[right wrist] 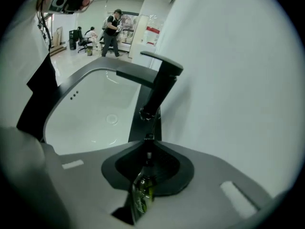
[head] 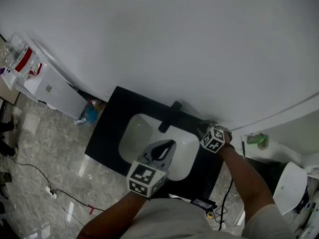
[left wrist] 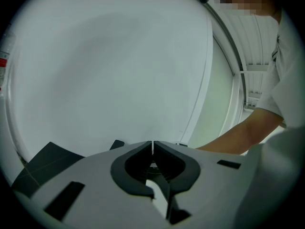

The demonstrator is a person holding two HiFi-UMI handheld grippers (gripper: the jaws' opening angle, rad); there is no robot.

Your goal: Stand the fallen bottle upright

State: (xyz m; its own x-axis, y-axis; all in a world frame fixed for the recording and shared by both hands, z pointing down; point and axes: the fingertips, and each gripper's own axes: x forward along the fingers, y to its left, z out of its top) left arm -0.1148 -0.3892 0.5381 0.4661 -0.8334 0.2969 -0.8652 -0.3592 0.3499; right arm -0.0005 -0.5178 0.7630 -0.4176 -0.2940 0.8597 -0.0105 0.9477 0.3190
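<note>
A small greenish glass bottle (right wrist: pixel 142 194) lies along the slot between the jaws of my right gripper (right wrist: pixel 148 138), which is shut on it, neck pointing toward the tips. This gripper (head: pixel 203 129) hangs tilted downward over the back right corner of the black counter (head: pixel 107 133), just right of the black faucet (head: pixel 169 116). In the head view the bottle is hidden. My left gripper (head: pixel 167 146) hovers over the white sink basin (head: pixel 134 133); its jaws (left wrist: pixel 152 144) are shut with nothing between them and face the white wall.
The faucet (right wrist: pixel 159 87) stands close ahead of the right gripper, with the basin (right wrist: pixel 90 109) to its left. A white cabinet (head: pixel 50 86) sits left of the counter, cables (head: pixel 60 193) trail on the floor, and a green object (head: pixel 257 140) lies at the right.
</note>
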